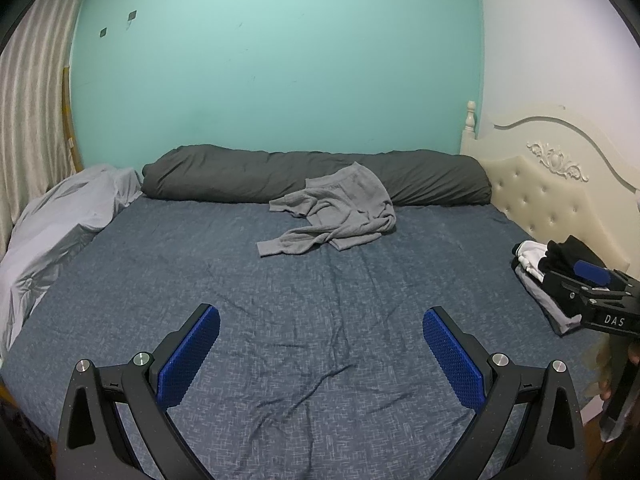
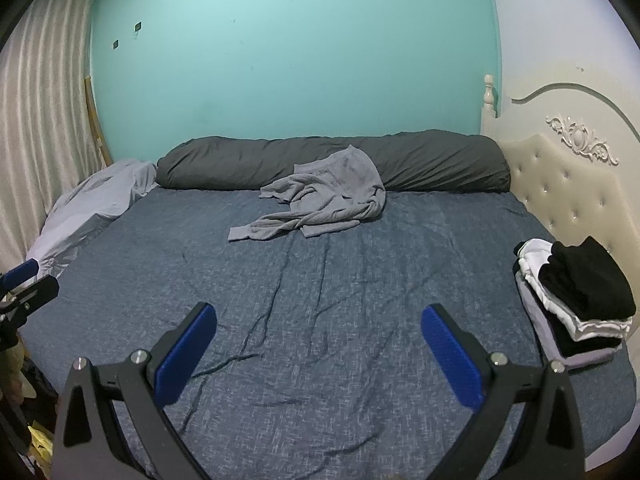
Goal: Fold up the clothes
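Grey garment (image 1: 336, 212) lay crumpled on the blue bed sheet (image 1: 280, 300), at about twelve o'clock from both grippers and well apart from them, its upper edge resting against the long dark grey bolster (image 1: 248, 176). The left gripper (image 1: 320, 356) hung over bare sheet with its fingers (image 1: 188, 360) released and spread wide, nothing between them. The right gripper (image 2: 318, 356) had its fingers (image 2: 452, 360) likewise released and empty. A stack of folded clothes (image 2: 576, 308), black and white and possibly lilac beneath, sat at three o'clock near the cream headboard (image 2: 560, 184).
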The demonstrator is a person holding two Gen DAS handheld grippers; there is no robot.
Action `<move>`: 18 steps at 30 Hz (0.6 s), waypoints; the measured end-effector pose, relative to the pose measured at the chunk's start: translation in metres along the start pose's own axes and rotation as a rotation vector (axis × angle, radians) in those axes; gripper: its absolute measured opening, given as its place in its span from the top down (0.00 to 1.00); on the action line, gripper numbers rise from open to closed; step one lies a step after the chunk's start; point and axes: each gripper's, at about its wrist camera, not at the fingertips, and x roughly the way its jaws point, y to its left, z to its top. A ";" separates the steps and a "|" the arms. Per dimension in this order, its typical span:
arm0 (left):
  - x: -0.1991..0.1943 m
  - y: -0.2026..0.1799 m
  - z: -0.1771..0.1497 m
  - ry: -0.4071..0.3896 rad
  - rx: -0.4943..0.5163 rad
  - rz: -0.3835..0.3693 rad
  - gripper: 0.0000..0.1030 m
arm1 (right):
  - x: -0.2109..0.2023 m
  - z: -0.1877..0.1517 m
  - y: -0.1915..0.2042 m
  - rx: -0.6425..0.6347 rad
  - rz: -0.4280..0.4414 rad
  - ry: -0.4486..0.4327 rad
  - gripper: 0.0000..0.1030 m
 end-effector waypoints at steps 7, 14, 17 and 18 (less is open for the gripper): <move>-0.002 0.002 0.002 0.001 -0.003 -0.001 0.00 | 0.000 0.000 0.001 -0.014 0.003 -0.007 0.00; -0.002 0.002 0.003 0.003 -0.002 -0.001 0.00 | 0.002 0.001 0.001 -0.012 0.012 -0.011 0.00; -0.002 0.001 0.004 0.005 -0.002 -0.002 0.00 | 0.002 0.000 0.001 -0.014 0.013 -0.012 0.00; -0.002 0.002 0.004 0.005 -0.003 -0.002 0.00 | 0.003 0.000 0.001 -0.015 0.012 -0.013 0.00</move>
